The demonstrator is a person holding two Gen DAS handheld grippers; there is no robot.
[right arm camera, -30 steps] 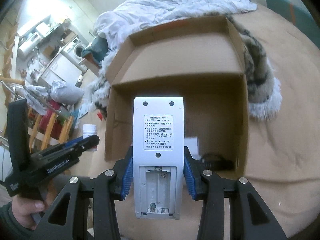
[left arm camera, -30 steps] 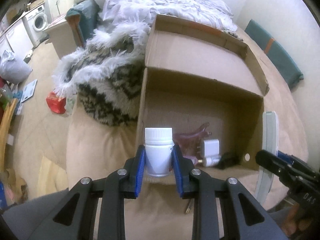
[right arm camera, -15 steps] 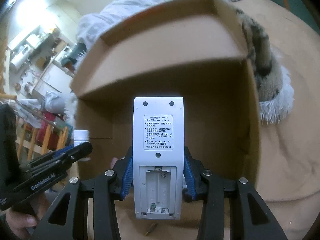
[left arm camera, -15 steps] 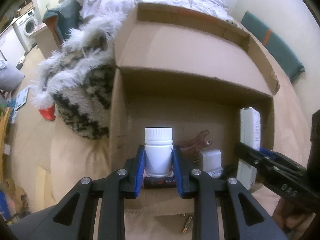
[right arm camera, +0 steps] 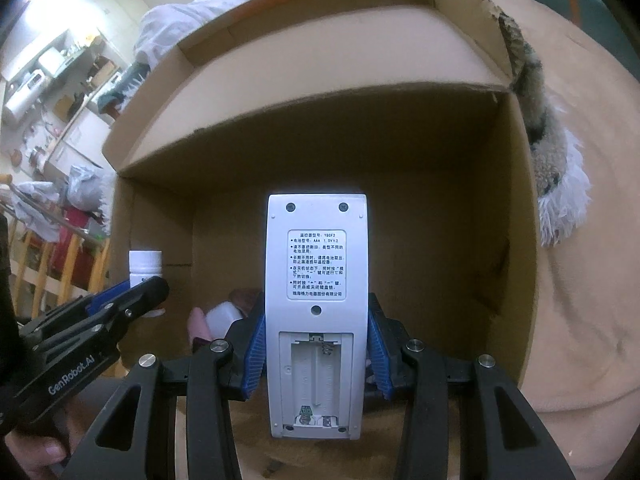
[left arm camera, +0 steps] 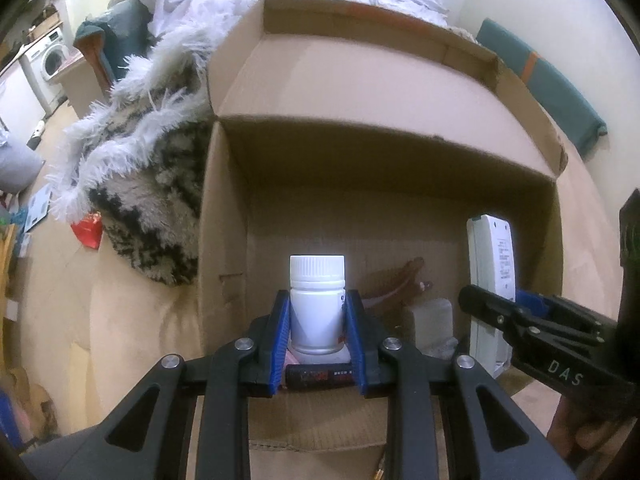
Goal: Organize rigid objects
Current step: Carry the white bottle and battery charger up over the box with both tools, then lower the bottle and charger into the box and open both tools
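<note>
My left gripper (left arm camera: 318, 320) is shut on a white pill bottle (left arm camera: 317, 304), held upright just inside the open cardboard box (left arm camera: 224, 240). My right gripper (right arm camera: 316, 328) is shut on a white remote control (right arm camera: 316, 280), its back with the label and the bare battery bay facing the camera; it hangs inside the same box. The left wrist view catches the remote (left arm camera: 490, 280) at the box's right side, and the right wrist view catches the bottle (right arm camera: 145, 266) at the left. On the box floor lie a black battery (left arm camera: 320, 376), a white charger (left arm camera: 430, 320) and a reddish-brown clip (left arm camera: 400, 280).
The box sits on a beige bed cover (left arm camera: 132, 320), its back flap (left arm camera: 360, 84) standing up. A furry black-and-white blanket (left arm camera: 148, 168) lies against its left wall. A teal cushion (left arm camera: 540, 88) lines the wall at right. A hand (right arm camera: 36, 452) holds the left gripper.
Both grippers have sunk down and forward into the box, still gripping the bottle and the remote. The box now fills both views.
</note>
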